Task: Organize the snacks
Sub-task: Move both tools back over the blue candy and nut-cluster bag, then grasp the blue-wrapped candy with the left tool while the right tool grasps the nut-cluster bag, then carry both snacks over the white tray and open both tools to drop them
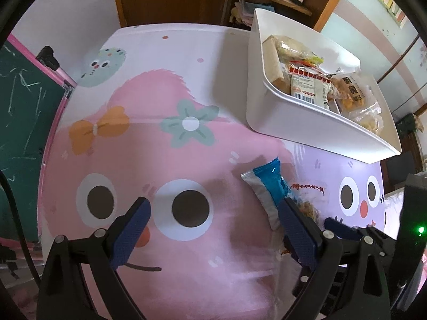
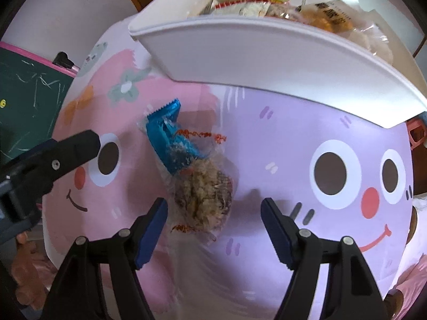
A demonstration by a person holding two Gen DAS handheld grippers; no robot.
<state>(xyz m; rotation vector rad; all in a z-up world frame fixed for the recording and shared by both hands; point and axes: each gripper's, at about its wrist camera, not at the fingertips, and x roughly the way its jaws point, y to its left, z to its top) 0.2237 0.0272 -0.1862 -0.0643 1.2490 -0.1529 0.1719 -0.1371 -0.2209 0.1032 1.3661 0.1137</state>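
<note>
The cartoon tablecloth carries a white bin of snacks at twelve o'clock. The blue packet and clear-wrapped snack lie touching mid-cloth. The right gripper and left gripper hover, fingers spread, holding nothing.

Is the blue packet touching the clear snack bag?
Touching. The right wrist view shows the blue packet lying overlapped with the clear snack bag, no gap between them; both rest on the table between the open grippers.
</note>
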